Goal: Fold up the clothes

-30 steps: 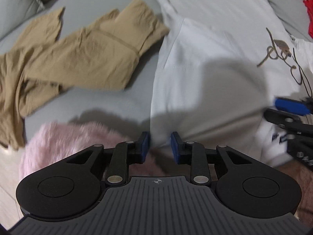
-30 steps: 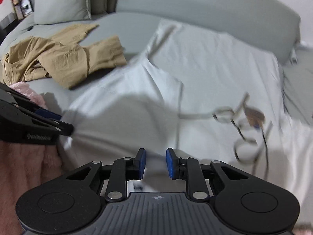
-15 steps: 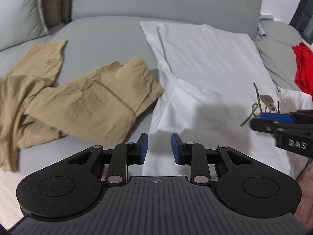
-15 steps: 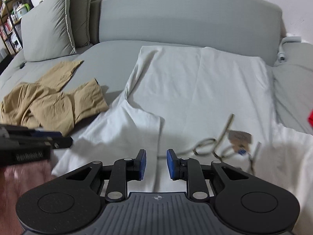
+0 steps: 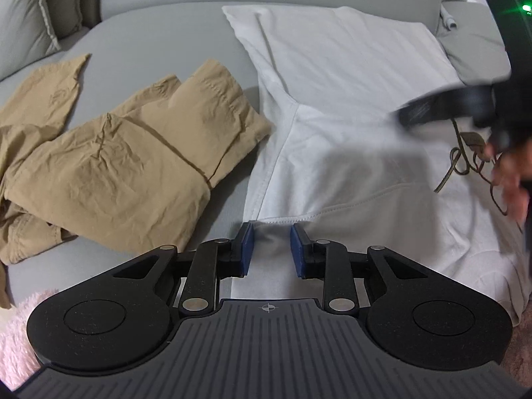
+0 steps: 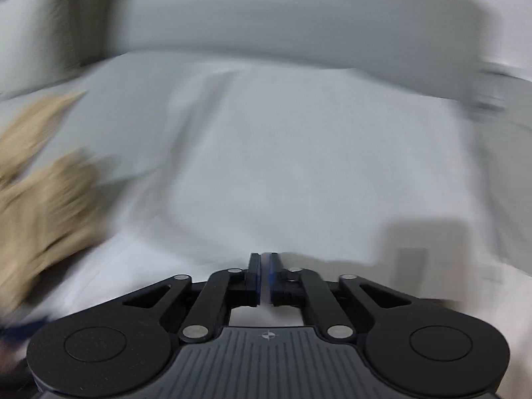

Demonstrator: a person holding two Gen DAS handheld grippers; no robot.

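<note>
On a grey sofa with a curved backrest along the top of the left wrist view, clothes lie spread over the seat. At ten o'clock, grey cushions lean against the backrest. Below them, from nine o'clock toward the centre, a crumpled tan garment lies in loose folds on the seat. At seven o'clock, a patch of pink fluffy fabric shows at the frame's edge. From the centre out to one o'clock, a white shirt lies mostly flat, its far edge close to the backrest and its near hem toward six o'clock. The left gripper sits at six o'clock with its blue-padded jaws apart, the shirt's near hem lying between them. At three o'clock, a brown cord with a small tag rests on the shirt. Above it, blurred, the right gripper hangs over the shirt, with part of the person's hand beside it.

The right wrist view is heavily smeared by motion. The tan garment is a blur at nine o'clock; the white shirt fills the centre, with the backrest across the top. At six o'clock the right gripper's jaws stand almost together with a thin gap; whether they pinch cloth cannot be told.
</note>
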